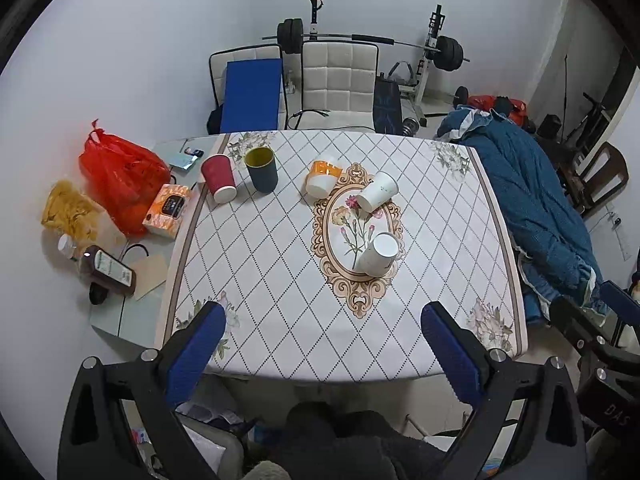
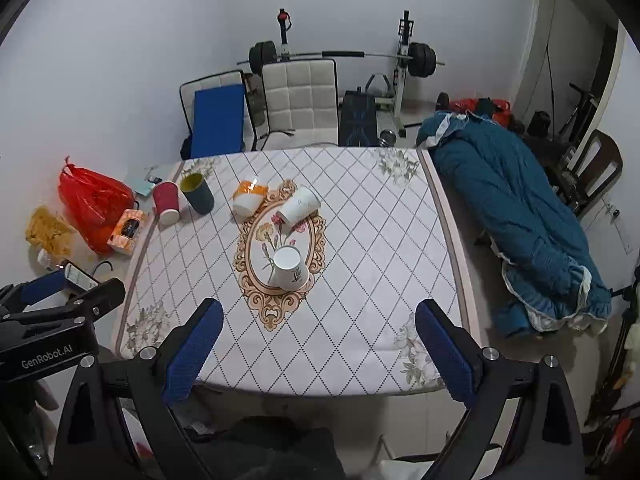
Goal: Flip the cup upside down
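Note:
Several cups stand on the patterned tablecloth (image 1: 280,280). A dark cup with a yellow inside (image 1: 262,170) (image 2: 198,194) stands upright, mouth up. A red cup (image 1: 219,178) (image 2: 167,202), an orange-and-white cup (image 1: 322,178) (image 2: 248,198) and two white paper cups (image 1: 378,190) (image 1: 378,254) (image 2: 299,205) (image 2: 290,268) stand mouth down. My left gripper (image 1: 324,328) and right gripper (image 2: 320,326) are open and empty, held above the table's near edge, well short of the cups.
Left of the cloth lie a red plastic bag (image 1: 120,172), an orange tissue pack (image 1: 168,210), a yellow bag (image 1: 70,212) and a brown bottle (image 1: 108,270). A blue quilt (image 2: 520,220) lies to the right. Chairs (image 1: 340,80) and a barbell rack stand behind.

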Available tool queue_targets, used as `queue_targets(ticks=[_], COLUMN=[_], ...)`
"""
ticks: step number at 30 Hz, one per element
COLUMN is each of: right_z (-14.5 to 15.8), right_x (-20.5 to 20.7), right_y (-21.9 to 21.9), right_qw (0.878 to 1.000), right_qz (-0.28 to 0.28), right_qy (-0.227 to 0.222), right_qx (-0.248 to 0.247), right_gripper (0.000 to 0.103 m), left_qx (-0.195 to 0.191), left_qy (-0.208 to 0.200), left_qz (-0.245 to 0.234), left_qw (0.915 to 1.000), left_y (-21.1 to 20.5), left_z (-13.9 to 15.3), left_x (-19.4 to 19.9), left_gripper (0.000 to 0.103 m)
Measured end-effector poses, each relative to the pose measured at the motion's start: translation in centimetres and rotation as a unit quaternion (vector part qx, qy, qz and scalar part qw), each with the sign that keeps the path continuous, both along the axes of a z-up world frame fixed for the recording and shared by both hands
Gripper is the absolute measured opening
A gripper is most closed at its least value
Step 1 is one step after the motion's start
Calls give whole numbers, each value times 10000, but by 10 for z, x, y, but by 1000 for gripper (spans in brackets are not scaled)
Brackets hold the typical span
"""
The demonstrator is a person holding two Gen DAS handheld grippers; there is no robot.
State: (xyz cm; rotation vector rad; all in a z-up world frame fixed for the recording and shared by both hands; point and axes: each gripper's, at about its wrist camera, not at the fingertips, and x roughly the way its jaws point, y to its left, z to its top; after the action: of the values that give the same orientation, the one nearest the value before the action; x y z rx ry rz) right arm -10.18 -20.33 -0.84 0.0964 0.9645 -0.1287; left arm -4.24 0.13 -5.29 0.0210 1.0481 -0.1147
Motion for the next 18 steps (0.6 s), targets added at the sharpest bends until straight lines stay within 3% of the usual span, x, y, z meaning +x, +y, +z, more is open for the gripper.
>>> queue_targets(ticks=[7,18], right_z=[39,58], right_x=[-21,-27], right_y=[3,1], right_qw=[9998,9998], right_qz=[91,110], right_qy=[-184,-168], right_qx=[12,44], right_gripper=[99,99], left_qx=[119,143], left_qy=[-128,-137], left_qz=[14,24], left_qw=[9998,9998], left_y=[-2,-4], left_z=[26,32], left_x=[-18,-22], left_gripper=[100,100])
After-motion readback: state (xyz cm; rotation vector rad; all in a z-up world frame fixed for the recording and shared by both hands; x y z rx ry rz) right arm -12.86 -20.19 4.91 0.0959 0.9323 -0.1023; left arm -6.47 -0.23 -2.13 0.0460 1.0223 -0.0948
